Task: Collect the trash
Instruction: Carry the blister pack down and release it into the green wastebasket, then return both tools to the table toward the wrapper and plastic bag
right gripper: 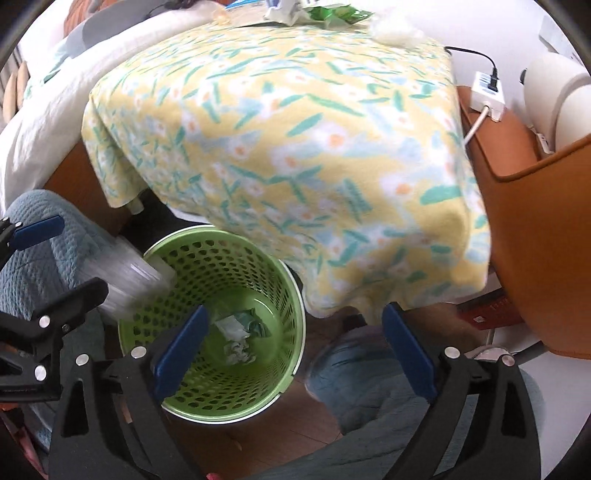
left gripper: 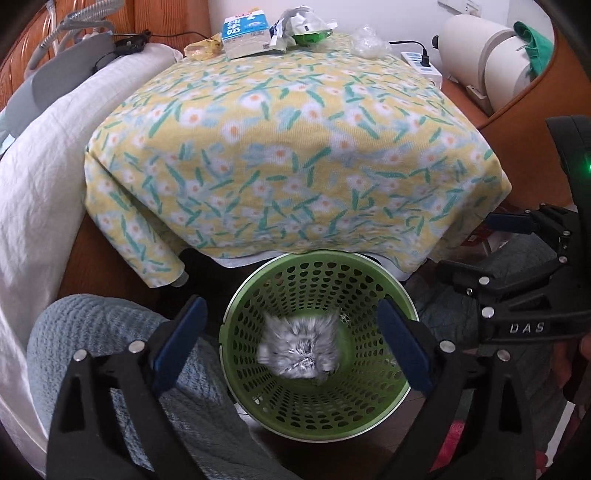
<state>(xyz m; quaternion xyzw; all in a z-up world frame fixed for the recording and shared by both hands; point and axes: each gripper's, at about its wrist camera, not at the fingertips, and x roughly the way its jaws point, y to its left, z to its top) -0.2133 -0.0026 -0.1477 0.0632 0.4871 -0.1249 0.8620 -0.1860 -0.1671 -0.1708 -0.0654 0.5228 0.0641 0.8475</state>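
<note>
A: Left gripper (left gripper: 291,341): jaws wide apart, gripping nothing. A blurred, silvery crumpled piece (left gripper: 299,347) sits between the pads, over the green perforated basket (left gripper: 317,428) directly below.

B: Right gripper (right gripper: 295,345)?

A: Also spread wide, empty, just beside the basket rim. Scraps lie on the bottom.

B: Risks?

A: Basket mouth sits partly under the floral cloth's (left gripper: 295,147) overhang; a drop could clip it. Milk carton (left gripper: 245,35) and wrappers (left gripper: 299,26) lie far ahead; a long reach might drag the cloth.
</note>
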